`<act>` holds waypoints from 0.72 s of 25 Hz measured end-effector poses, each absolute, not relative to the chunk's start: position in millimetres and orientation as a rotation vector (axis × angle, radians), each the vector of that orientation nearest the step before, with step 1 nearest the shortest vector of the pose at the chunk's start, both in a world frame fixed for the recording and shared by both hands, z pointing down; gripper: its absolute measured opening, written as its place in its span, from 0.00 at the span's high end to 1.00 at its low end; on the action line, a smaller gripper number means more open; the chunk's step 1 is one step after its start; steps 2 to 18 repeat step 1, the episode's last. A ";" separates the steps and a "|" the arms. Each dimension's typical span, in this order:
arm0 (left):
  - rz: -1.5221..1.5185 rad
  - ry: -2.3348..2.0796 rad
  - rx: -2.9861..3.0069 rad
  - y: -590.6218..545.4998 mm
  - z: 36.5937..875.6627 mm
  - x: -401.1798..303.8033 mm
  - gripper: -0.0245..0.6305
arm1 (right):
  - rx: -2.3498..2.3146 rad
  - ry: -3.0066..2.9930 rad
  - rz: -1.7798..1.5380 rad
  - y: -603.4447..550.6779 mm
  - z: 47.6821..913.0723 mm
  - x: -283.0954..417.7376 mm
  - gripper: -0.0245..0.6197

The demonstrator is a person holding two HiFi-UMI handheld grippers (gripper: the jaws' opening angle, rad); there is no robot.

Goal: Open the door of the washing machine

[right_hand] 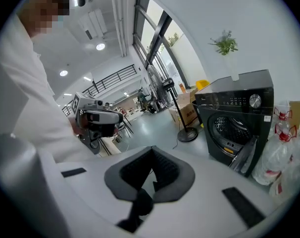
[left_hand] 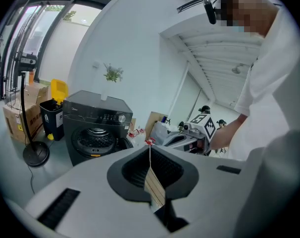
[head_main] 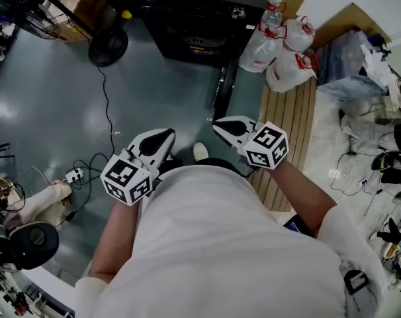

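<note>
The dark washing machine (head_main: 194, 18) stands at the far end of the floor; its drum opening shows in the left gripper view (left_hand: 95, 133). Its round door (head_main: 223, 85) stands swung outward, seen edge-on, and hangs to the right of the opening in the right gripper view (right_hand: 245, 155). My left gripper (head_main: 166, 136) and right gripper (head_main: 219, 126) are held side by side close to my chest, well short of the machine. Both point toward it, shut and empty. The left jaws (left_hand: 150, 144) meet at a thin slit, and the right jaws (right_hand: 152, 150) are closed.
A floor fan's base (head_main: 108, 45) sits left of the machine, with a cable running to a power strip (head_main: 75, 175). White plastic bags (head_main: 280, 45) lie right of the door beside wooden slats (head_main: 293, 124). Clutter fills the right edge. A black bin (left_hand: 53, 115) stands beside the machine.
</note>
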State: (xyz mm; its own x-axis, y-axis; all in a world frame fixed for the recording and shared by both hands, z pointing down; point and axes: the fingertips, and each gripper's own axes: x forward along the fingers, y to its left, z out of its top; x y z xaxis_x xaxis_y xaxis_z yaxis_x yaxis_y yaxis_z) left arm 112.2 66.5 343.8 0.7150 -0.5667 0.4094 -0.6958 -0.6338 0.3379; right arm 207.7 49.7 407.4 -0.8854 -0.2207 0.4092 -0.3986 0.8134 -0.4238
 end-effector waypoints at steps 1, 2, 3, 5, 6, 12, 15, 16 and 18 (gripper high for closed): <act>0.363 -0.972 2.443 64.4 343.9 110.9 0.93 | 0.472 -2.651 0.726 48.5 409.7 208.6 0.95; 0.363 -0.972 2.443 64.4 343.9 110.9 0.93 | 0.472 -2.651 0.726 48.5 409.7 208.6 0.95; 0.363 -0.972 2.443 64.4 343.9 110.9 0.93 | 0.472 -2.651 0.726 48.5 409.7 208.6 0.95; 0.363 -0.972 2.443 64.4 343.9 110.9 0.93 | 0.472 -2.651 0.726 48.5 409.7 208.6 0.95; 0.363 -0.972 2.443 64.4 343.9 110.9 0.93 | 0.472 -2.651 0.726 48.5 409.7 208.6 0.95; 0.363 -0.972 2.443 64.4 343.9 110.9 0.93 | 0.472 -2.651 0.726 48.5 409.7 208.6 0.95; 0.363 -0.972 2.443 64.4 343.9 110.9 0.93 | 0.472 -2.651 0.726 48.5 409.7 208.6 0.95; 0.363 -0.972 2.443 64.4 343.9 110.9 0.93 | 0.472 -2.651 0.726 48.5 409.7 208.6 0.95; 0.363 -0.972 2.443 64.4 343.9 110.9 0.93 | 0.472 -2.651 0.726 48.5 409.7 208.6 0.95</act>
